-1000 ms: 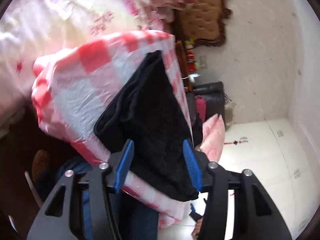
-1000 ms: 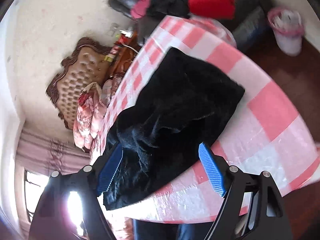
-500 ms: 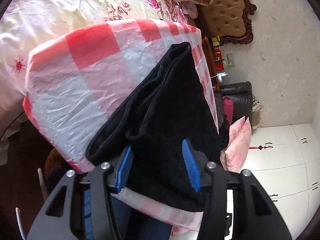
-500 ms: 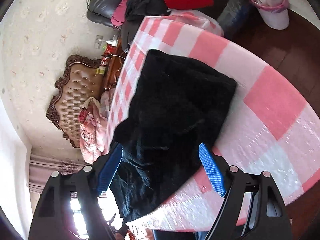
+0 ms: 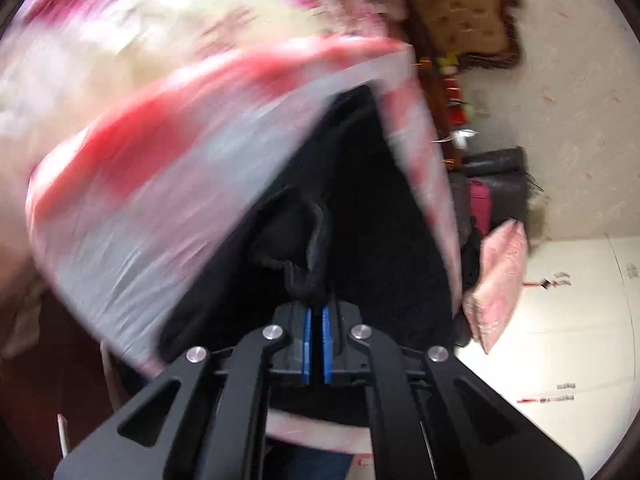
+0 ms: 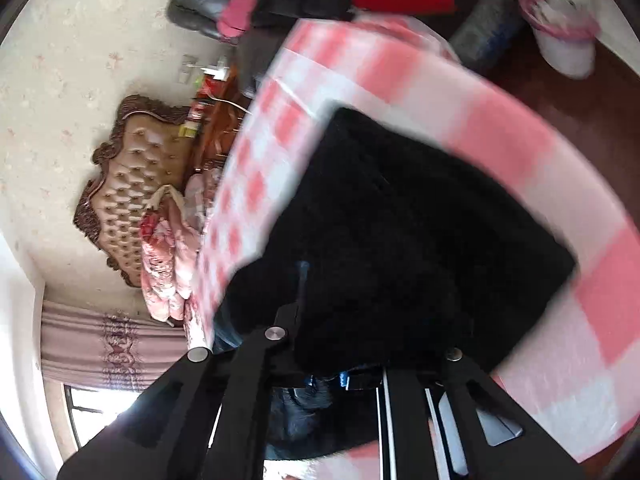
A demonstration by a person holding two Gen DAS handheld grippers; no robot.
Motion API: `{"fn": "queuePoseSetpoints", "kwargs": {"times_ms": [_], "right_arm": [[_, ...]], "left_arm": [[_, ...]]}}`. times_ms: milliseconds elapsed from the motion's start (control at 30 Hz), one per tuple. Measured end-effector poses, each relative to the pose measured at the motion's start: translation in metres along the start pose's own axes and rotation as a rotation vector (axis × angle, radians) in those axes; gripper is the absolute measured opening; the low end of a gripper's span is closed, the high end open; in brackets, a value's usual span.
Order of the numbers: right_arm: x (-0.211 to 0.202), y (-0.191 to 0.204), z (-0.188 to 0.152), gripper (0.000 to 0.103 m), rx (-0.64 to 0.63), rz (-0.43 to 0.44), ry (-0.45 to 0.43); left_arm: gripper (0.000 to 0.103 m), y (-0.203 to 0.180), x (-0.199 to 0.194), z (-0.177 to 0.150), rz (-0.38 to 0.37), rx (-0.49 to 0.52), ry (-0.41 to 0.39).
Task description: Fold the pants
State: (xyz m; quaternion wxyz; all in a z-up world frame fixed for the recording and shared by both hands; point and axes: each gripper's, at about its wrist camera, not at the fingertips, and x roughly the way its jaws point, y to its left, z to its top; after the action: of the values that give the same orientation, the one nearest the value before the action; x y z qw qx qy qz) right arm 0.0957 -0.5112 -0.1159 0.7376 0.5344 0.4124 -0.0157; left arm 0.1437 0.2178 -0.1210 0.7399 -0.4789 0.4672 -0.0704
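The black pants (image 5: 360, 216) lie on a table with a red-and-white checked cloth (image 5: 168, 184). My left gripper (image 5: 316, 320) is shut on a bunched fold of the pants' near edge, its blue pads nearly touching. In the right wrist view the black pants (image 6: 400, 240) fill the middle over the checked cloth (image 6: 520, 152). My right gripper (image 6: 324, 376) is at the pants' near edge; the black fabric covers its fingertips, and the blue pads barely show beneath it. Both views are motion-blurred.
A floral bedspread (image 5: 140, 28) and tufted headboard (image 5: 460, 12) lie beyond the table. A dark chair with clothes (image 5: 492, 184) and a pink pillow (image 5: 500, 280) are at right. A bin with a pink liner (image 6: 560, 28) stands on the dark floor.
Both grippers were open around the pants' near edge. Now the left one has closed on a fold of fabric, and the right one's pads have come together under the fabric. Both views shifted.
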Motion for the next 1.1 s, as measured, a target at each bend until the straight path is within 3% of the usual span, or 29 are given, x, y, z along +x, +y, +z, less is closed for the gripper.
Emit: {"fn": "queuePoseSetpoints", "kwargs": {"times_ms": [100, 167, 233, 333, 433, 533, 667, 833, 933, 1100], "right_arm": [[-0.024, 0.045, 0.015, 0.01, -0.111, 0.02, -0.04], [-0.045, 0.057, 0.004, 0.01, -0.176, 0.03, -0.057], [-0.052, 0.044, -0.011, 0.01, -0.194, 0.004, -0.047], [-0.037, -0.001, -0.032, 0.01, -0.203, -0.113, 0.011], [-0.016, -0.05, -0.044, 0.01, -0.148, -0.155, 0.078], [-0.018, -0.056, -0.044, 0.01, -0.159, -0.121, 0.064], [-0.025, -0.025, -0.038, 0.01, -0.275, -0.111, 0.03], [-0.015, -0.029, -0.032, 0.01, -0.282, -0.169, 0.063], [-0.007, -0.035, -0.03, 0.01, -0.279, -0.186, 0.085], [-0.035, 0.01, -0.022, 0.01, -0.343, -0.065, -0.006]], "left_arm": [[0.004, -0.052, -0.038, 0.018, -0.048, 0.094, -0.067], [0.004, -0.058, -0.059, 0.012, -0.072, 0.117, -0.091], [0.004, -0.035, -0.062, -0.007, -0.06, 0.106, -0.069], [0.004, 0.03, -0.031, -0.038, 0.05, 0.048, 0.018], [0.004, 0.065, -0.017, -0.054, 0.05, 0.001, 0.044], [0.004, 0.069, -0.016, -0.056, 0.04, 0.016, 0.028], [0.004, 0.051, -0.018, -0.051, 0.021, 0.063, 0.002], [0.004, 0.06, -0.011, -0.053, 0.054, 0.042, 0.024], [0.004, 0.062, -0.012, -0.05, 0.024, 0.022, 0.022], [0.004, 0.018, -0.04, -0.033, -0.092, 0.091, -0.078]]}}
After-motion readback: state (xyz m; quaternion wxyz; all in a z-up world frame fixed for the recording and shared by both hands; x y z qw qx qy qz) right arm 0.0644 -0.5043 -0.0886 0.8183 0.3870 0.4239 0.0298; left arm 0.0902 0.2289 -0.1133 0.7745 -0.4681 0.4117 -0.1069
